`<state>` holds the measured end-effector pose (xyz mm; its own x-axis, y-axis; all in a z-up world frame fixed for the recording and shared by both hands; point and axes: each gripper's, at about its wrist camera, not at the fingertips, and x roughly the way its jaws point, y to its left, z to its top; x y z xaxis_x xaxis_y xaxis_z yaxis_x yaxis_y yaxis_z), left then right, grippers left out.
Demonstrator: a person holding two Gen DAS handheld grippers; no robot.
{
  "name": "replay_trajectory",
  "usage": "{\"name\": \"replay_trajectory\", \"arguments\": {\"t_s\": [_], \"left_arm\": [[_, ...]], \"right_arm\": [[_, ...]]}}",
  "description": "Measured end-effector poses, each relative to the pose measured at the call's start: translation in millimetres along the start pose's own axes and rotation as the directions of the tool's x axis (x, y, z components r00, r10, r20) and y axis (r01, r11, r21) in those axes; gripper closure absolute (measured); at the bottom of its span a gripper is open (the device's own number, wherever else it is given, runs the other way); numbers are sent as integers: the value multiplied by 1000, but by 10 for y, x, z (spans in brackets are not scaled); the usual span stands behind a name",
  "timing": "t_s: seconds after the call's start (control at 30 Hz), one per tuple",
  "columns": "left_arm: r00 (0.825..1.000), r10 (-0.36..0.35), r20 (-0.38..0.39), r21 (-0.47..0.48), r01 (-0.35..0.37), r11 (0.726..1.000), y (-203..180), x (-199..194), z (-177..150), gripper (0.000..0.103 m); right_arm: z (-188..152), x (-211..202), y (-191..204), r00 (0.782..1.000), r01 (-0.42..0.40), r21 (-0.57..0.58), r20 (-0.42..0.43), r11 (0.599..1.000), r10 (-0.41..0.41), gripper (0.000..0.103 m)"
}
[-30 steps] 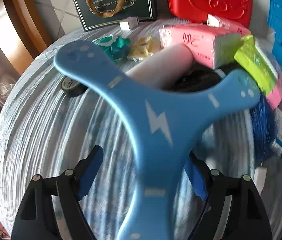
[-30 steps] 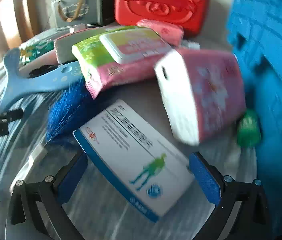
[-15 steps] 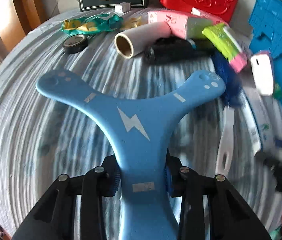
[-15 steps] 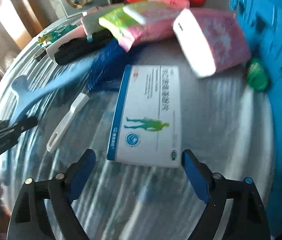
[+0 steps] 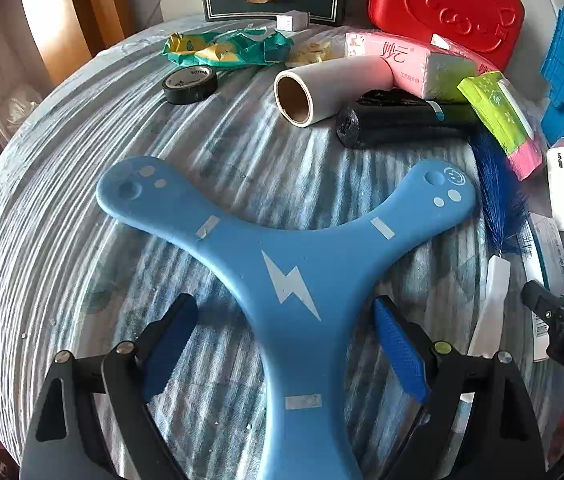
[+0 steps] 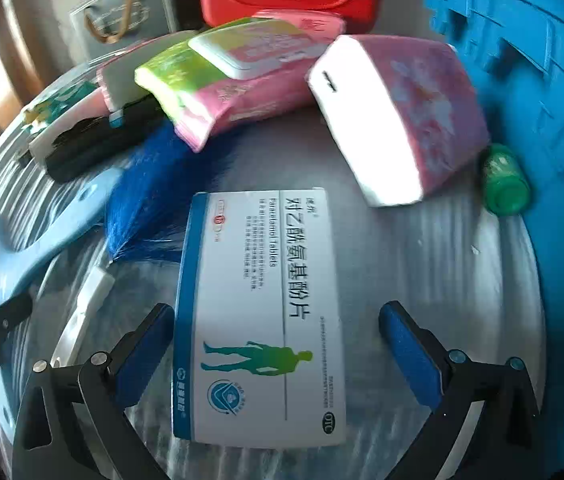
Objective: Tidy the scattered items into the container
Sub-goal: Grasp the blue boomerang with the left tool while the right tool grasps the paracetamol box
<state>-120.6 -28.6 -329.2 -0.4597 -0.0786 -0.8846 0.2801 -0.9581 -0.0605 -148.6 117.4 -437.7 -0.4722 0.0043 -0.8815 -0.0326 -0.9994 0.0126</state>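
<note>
Our left gripper (image 5: 282, 344) has just released the blue boomerang (image 5: 282, 248); right gripper (image 6: 278, 352) jaws (spread wide) straddle the medicine box (image 6: 262, 312), lower centre.

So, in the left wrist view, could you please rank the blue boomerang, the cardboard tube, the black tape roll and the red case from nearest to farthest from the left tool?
1. Blue boomerang, between the open left tool's fingers.
2. Cardboard tube, ahead, centre.
3. Black tape roll, ahead left, about as far as the tube; too close to call.
4. Red case, far right.
</note>
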Motion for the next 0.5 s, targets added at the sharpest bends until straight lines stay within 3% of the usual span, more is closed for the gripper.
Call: {"name": "replay_trajectory", "arguments": {"t_s": [0.03,0.07,0.13,0.2,0.3,0.37,0.5], "left_arm": [[1000,1,7,-6,-1,1000,-11,-19,4,35],[1000,4,7,-12,-4,1000,-19,-26,15,41],[1000,11,7,-30,-11,999,-27,-22,26,41],[1000,22,16,-46,-22,999,-47,-4,53,41],[999,30,18,-62,-29,998,-66,29,105,41],[1000,10,8,-63,-10,998,-64,13,109,44],[998,-23,56,-92,28,995,-18,-227,57,46]], "right_arm": [[-22,0,10,1000,-7,2,-8,1000,7,0],[-43,-14,7,1000,-4,14,-15,1000,4,3],[-96,-133,-76,1000,-3,17,-7,1000,3,17],[-101,-187,-44,1000,-4,11,30,1000,3,17],[-79,-59,95,1000,-16,-8,8,1000,16,18],[-90,-68,93,999,10,-27,31,1000,-9,30],[-202,-276,-13,998,-6,-1,59,1000,6,31]]}}
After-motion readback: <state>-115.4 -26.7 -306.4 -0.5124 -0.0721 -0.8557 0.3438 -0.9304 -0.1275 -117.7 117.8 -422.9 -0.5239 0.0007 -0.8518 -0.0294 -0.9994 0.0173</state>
